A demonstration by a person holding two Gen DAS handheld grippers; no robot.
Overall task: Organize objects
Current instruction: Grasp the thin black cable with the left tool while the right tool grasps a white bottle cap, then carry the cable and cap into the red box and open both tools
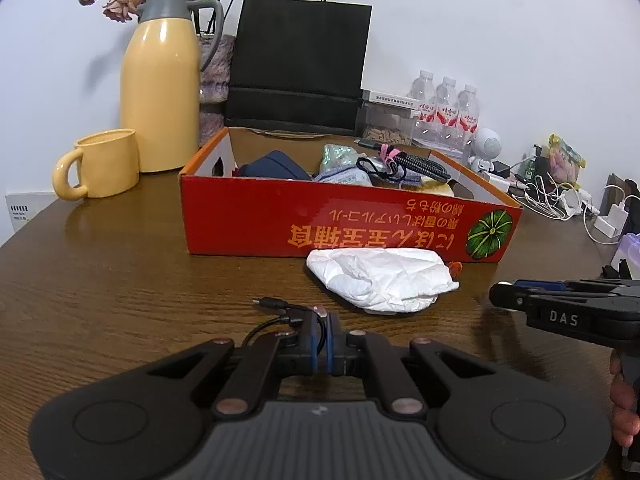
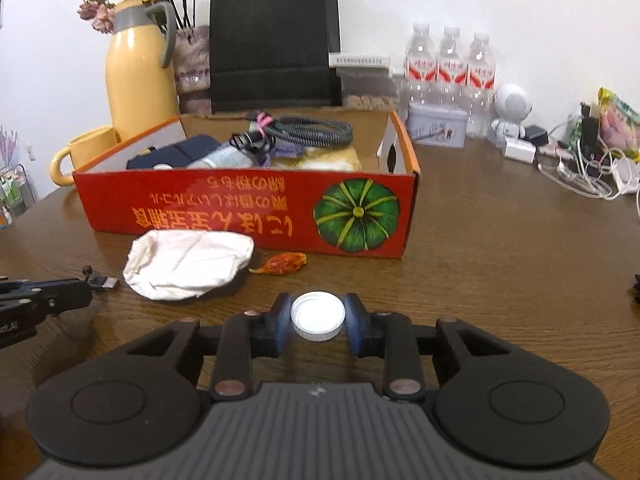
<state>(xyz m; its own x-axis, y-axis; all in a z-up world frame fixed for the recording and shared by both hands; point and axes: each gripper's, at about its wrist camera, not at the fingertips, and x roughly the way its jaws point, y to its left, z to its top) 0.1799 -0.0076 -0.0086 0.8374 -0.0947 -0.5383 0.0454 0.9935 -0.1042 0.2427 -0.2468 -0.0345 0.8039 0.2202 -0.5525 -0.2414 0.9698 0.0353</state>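
We hold the left gripper [image 1: 323, 334] clenched on a thin black cable [image 1: 280, 312], low over the wooden surface [image 1: 120, 280]. The right gripper [image 2: 318, 316] has its fingers [image 2: 280, 320] grasping a white bottle cap [image 2: 318, 316], one pad pressing each side. From the cap, the red box [image 2: 248, 208] stands at 12 o'clock, holding cables and pouches. A crumpled white cloth [image 2: 188, 264] lies at 11 o'clock, just before the box front, with a small orange wrapper [image 2: 282, 263] beside it.
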